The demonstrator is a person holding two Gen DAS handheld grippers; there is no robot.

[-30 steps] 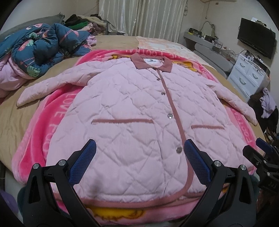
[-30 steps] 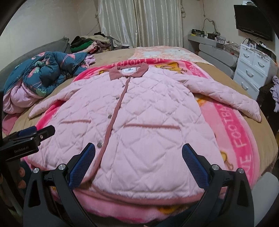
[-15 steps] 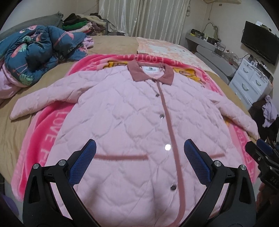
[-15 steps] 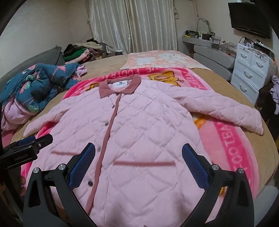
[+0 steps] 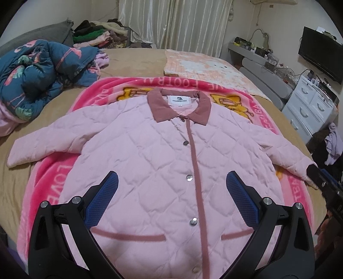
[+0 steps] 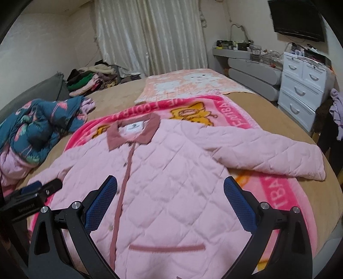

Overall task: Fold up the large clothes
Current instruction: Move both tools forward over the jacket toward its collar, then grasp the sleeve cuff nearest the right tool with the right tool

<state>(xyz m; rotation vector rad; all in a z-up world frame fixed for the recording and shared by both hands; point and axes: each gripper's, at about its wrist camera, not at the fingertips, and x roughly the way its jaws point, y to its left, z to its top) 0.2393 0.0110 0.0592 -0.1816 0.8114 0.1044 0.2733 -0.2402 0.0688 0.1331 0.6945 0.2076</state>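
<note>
A pink quilted coat (image 5: 163,163) lies flat, buttoned, sleeves spread, on a pink blanket (image 5: 51,182) mid-bed. A blue quilt (image 5: 36,73) is bunched at the bed's left edge. Both grippers' jaws are apart, empty.

Pale curtains (image 5: 175,23) are hanging across the upper centre of the frame, covering the far wall. A wide bed (image 5: 137,62) with a tan cover is filling the middle. At the upper right, a dark television (image 6: 297,18) is sitting on the cream wall above a white chest of drawers (image 6: 300,85) and a cluttered grey shelf (image 6: 235,53). Heaped clothes (image 5: 96,34) are lying at the upper left, beside a grey cushion (image 5: 42,35).
</note>
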